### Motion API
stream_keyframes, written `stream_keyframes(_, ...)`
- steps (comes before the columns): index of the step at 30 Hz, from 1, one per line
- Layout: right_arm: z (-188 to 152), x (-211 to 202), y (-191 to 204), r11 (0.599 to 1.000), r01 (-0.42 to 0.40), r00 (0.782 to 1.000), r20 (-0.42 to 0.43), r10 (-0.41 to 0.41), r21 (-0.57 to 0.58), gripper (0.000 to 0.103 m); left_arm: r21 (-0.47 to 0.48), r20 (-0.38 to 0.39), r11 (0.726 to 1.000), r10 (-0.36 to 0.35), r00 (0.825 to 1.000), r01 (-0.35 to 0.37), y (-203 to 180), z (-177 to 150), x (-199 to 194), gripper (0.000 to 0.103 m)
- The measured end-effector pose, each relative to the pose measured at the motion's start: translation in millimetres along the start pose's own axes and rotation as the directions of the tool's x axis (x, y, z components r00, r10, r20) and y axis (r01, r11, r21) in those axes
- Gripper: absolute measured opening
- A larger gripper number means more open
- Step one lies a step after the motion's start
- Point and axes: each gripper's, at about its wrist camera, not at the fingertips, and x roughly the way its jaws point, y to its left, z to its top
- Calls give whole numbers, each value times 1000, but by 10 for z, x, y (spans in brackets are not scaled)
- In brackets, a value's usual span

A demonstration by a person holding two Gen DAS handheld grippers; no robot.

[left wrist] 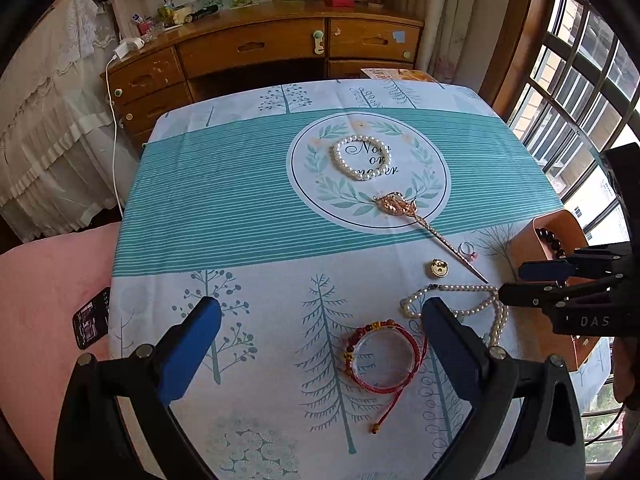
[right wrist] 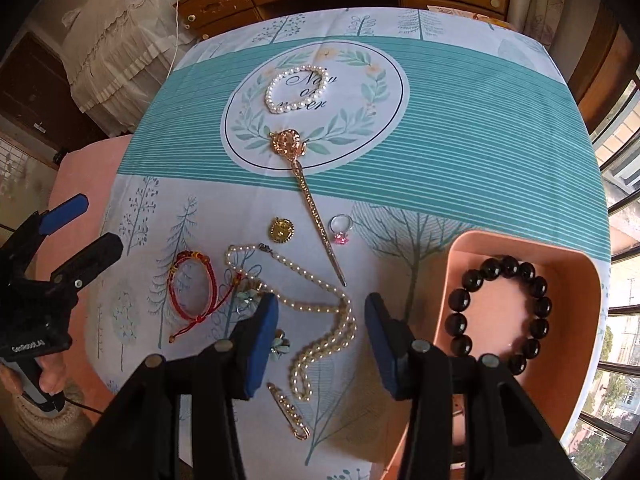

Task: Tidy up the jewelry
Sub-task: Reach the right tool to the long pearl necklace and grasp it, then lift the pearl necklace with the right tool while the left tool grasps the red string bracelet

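My left gripper (left wrist: 320,320) is open and empty above a red cord bracelet (left wrist: 380,356), which also shows in the right wrist view (right wrist: 192,292). My right gripper (right wrist: 322,318) is open and empty over a long pearl necklace (right wrist: 320,308), next to a pink tray (right wrist: 576,252) holding a black bead bracelet (right wrist: 500,312). A pearl bracelet (right wrist: 296,88), gold hairpin (right wrist: 308,192), gold pendant (right wrist: 281,230), pink-stone ring (right wrist: 341,228), gold clip (right wrist: 290,412) and flower pieces (right wrist: 248,296) lie on the cloth.
The table carries a teal and white tablecloth (left wrist: 224,208). A wooden desk (left wrist: 256,52) stands beyond the far edge. A pink cushion (left wrist: 48,300) lies at the left, and a barred window (left wrist: 580,80) at the right.
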Motion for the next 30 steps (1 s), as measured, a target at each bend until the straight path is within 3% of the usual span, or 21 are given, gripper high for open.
stream_keyframes(7, 14, 220, 54, 997, 58, 997, -47, -61, -47, 45, -13, -12, 1000, -18, 1000, 18, 113, -67, 49, 99)
stream_keyframes(15, -34, 260, 217, 980, 128, 989, -50, -138, -154, 19, -1, -20, 1000, -5, 1000, 5, 174, -90, 62, 99)
stream_keyframes(18, -46, 269, 237, 985, 88, 992, -74, -100, -150, 5, 1, -18, 1000, -7, 1000, 7, 176, -49, 55, 99)
stream_keyframes(22, -34, 231, 153, 994, 44, 996, -70, -51, -101, 5, 2, -18, 1000, -17, 1000, 17, 152, -2, 57, 99)
stream_keyframes(30, -52, -277, 146, 995, -8, 996, 86, 16, -96, 5, 15, -23, 1000, -25, 999, 25, 69, 37, 62, 99)
